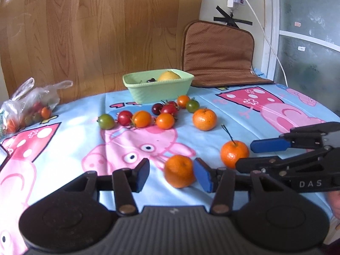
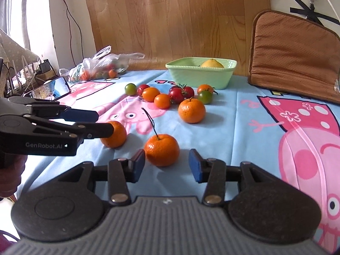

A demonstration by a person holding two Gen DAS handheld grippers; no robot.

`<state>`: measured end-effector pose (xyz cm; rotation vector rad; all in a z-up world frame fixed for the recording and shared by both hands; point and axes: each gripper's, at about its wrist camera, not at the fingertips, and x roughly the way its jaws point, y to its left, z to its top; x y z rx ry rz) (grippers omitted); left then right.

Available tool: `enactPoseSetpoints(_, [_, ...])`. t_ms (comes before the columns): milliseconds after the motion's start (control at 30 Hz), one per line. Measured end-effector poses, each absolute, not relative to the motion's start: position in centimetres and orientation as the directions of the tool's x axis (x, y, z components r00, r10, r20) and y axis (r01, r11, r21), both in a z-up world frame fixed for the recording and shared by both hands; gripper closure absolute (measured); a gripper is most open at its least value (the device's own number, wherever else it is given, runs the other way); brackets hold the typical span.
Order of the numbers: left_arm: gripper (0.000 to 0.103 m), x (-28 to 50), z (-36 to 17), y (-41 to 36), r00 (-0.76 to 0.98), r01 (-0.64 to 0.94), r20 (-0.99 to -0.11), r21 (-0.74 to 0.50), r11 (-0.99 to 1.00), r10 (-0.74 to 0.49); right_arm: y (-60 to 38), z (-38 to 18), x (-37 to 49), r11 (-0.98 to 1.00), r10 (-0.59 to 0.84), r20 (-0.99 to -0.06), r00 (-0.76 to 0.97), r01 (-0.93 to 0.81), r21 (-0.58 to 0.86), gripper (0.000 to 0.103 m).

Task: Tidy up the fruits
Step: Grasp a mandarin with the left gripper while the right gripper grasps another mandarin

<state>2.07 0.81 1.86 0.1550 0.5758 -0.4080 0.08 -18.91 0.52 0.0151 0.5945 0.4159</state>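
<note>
— Left wrist view first: how many mandarins do you count?

— Three, all on the cloth [image 1: 63,148]. One mandarin [image 1: 179,171] sits between the jaws of my left gripper [image 1: 172,172]. The stemmed mandarin [image 2: 161,149] sits between the jaws of my right gripper [image 2: 166,163]. The far mandarin [image 1: 204,119] lies alone, nearer the tomatoes.

— Are you gripping either one?

— No. Both grippers stand parted. On the left, the mandarin is close against one pad, maybe touching it, and clear of the other. On the right, the fruit is near one pad and well apart from the other. Both fruits rest on the cloth.

— And the tomatoes?

— Loose ones lie in a band between the mandarins and the bowl [image 1: 146,94]. I count two green, one at the left end of the band [image 1: 105,121] and one at the right [image 1: 192,105], three orange, and three or four red. The red ones bunch up in the middle, so I cannot tell exactly. That makes eight or nine.

— What is in the bowl?

— One yellow fruit [image 1: 169,76] and something dark beside it that I cannot make out.

— Anything else?

— One plastic bag [image 1: 27,104] with more tomatoes at the cloth's far left edge, too crumpled to count. One phone [image 2: 50,89] lies near it, and one brown cushion [image 2: 293,53] leans on the wall.
</note>
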Motion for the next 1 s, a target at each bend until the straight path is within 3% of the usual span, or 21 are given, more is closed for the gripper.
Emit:
enactPoseSetpoints(133, [0.053,2.4,1.2,0.0,0.749,0.423,-0.575,0.031,0.906,-0.329,-18.9,0.4,-0.1,0.913,0.394,-0.541,0.744,-0.384,0.136,0.055])
enactPoseSetpoints(400, [0.065,2.6,0.1,0.6,0.736,0.392,-0.594,-0.017,0.92,-0.325,-18.6,0.2,0.2,0.906,0.408,-0.545,0.733,-0.401,0.139,0.055])
enactPoseSetpoints(1000, [0.059,2.7,-0.2,-0.5,0.77,0.321,-0.59,0.028,0.947,-0.244,-17.6,-0.3,0.7,0.915,0.381,-0.548,0.744,-0.387,0.112,0.058])
